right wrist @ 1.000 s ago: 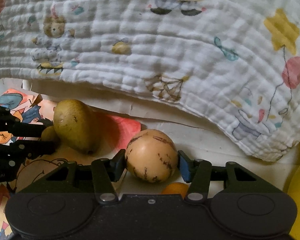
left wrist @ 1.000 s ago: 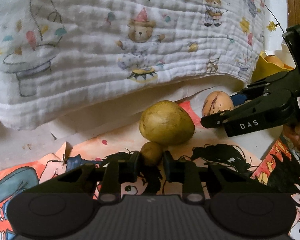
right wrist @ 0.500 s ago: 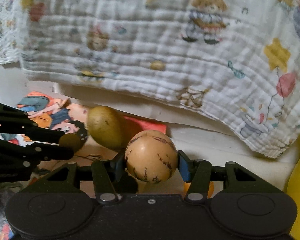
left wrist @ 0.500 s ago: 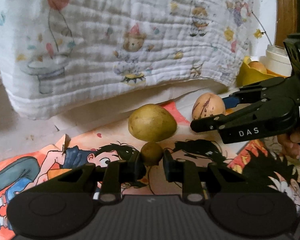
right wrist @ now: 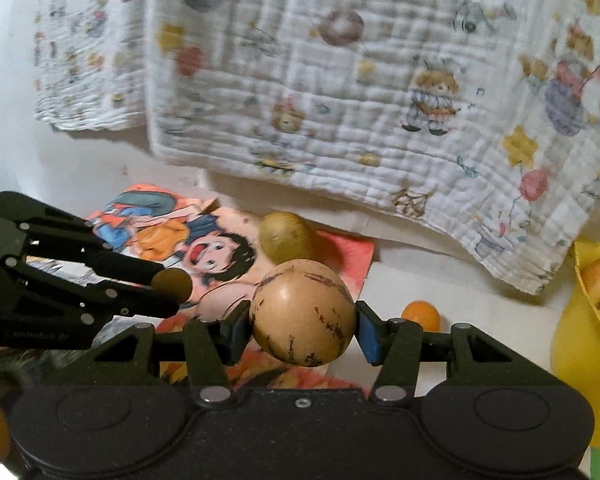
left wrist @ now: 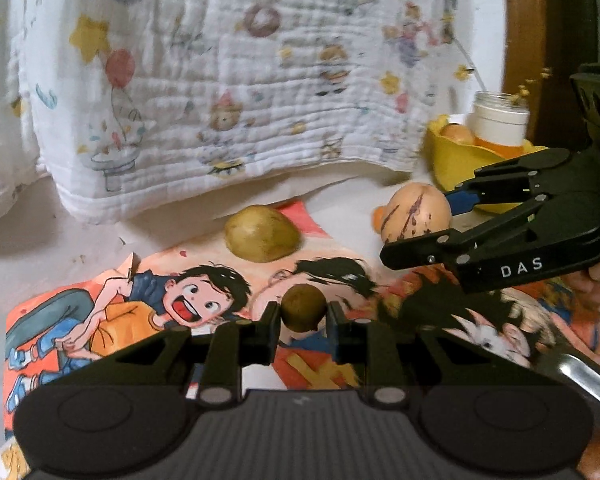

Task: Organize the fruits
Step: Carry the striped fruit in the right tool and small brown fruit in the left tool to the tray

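My left gripper (left wrist: 303, 314) is shut on a small round brown fruit (left wrist: 303, 307), held above the cartoon-printed sheet (left wrist: 148, 312); it also shows in the right wrist view (right wrist: 172, 285). My right gripper (right wrist: 303, 326) is shut on a large tan round fruit with dark streaks (right wrist: 303, 312), lifted off the table; it also shows in the left wrist view (left wrist: 416, 212). A green-yellow pear-like fruit (left wrist: 262, 233) lies on the sheet's far edge. A small orange fruit (right wrist: 420, 315) lies on the white table. A yellow bowl (right wrist: 580, 344) with fruit stands at the right.
A white printed muslin cloth (left wrist: 228, 92) hangs along the back. A white jar (left wrist: 498, 118) stands behind the yellow bowl (left wrist: 456, 160). A wooden post (left wrist: 520, 40) rises at the far right. A metal utensil (left wrist: 588, 380) lies at the lower right.
Both grippers have risen and drawn back from the cloth with their fruits held. The pear-like fruit stays on the sheet and now looks farther away.
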